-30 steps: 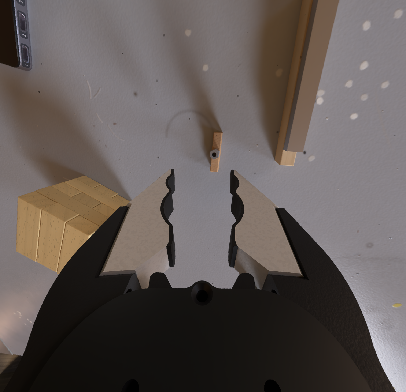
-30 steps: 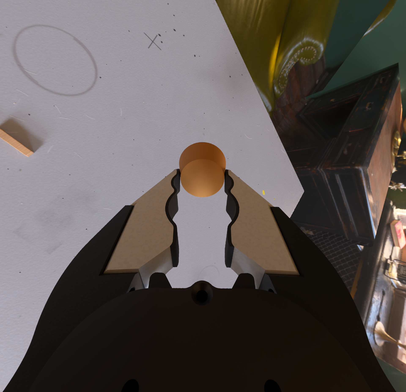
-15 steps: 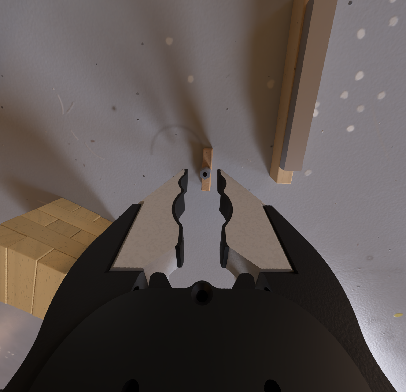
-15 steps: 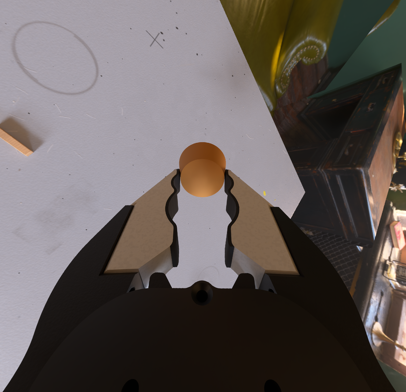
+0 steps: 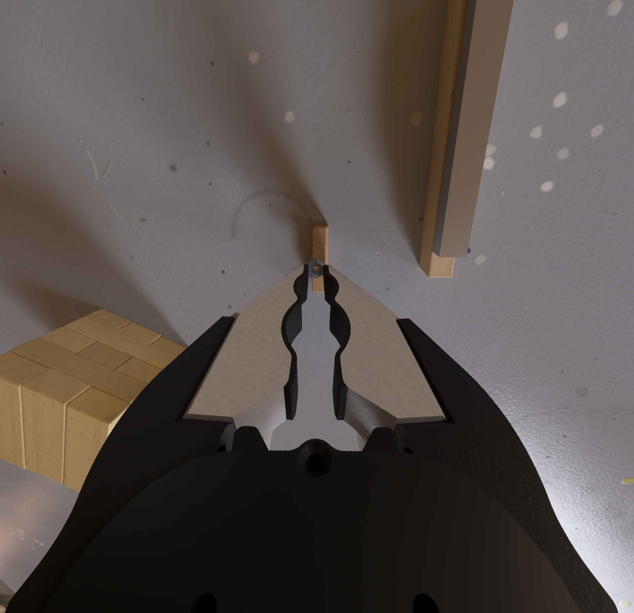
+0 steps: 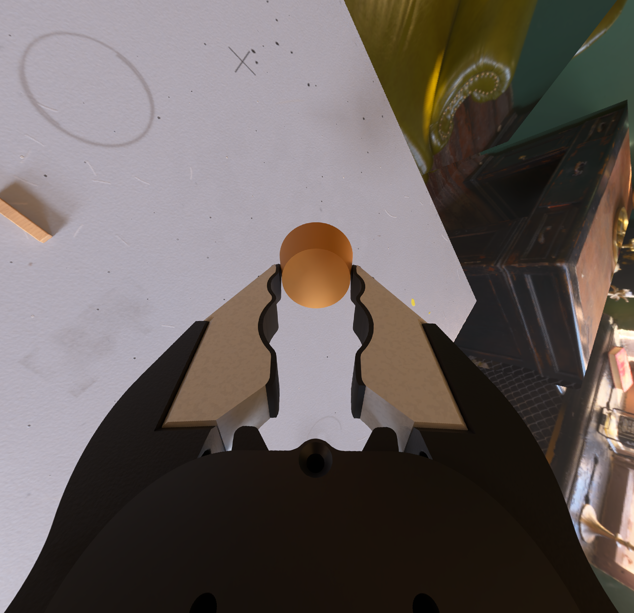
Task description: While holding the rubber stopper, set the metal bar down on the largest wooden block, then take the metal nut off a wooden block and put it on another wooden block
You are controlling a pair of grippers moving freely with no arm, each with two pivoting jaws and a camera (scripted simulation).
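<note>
In the left wrist view my left gripper (image 5: pixel 315 270) is closed on the small grey metal nut (image 5: pixel 315 268), which sits over a small thin wooden block (image 5: pixel 320 243). The grey metal bar (image 5: pixel 470 116) lies along a long wooden block (image 5: pixel 440 150) at the upper right. In the right wrist view my right gripper (image 6: pixel 316 270) is shut on the orange rubber stopper (image 6: pixel 315 270) and holds it above the white table (image 6: pixel 171 184).
A big cube of stacked wooden blocks (image 5: pixel 65 390) stands at the lower left of the left wrist view. A thin wooden block (image 6: pixel 25 219) lies at the left of the right wrist view. The table's edge (image 6: pixel 429 184) runs diagonally to the right, with furniture beyond.
My left gripper has moved forward to the small block and its fingers have closed from wide open onto the nut. The right gripper and stopper have barely moved.
</note>
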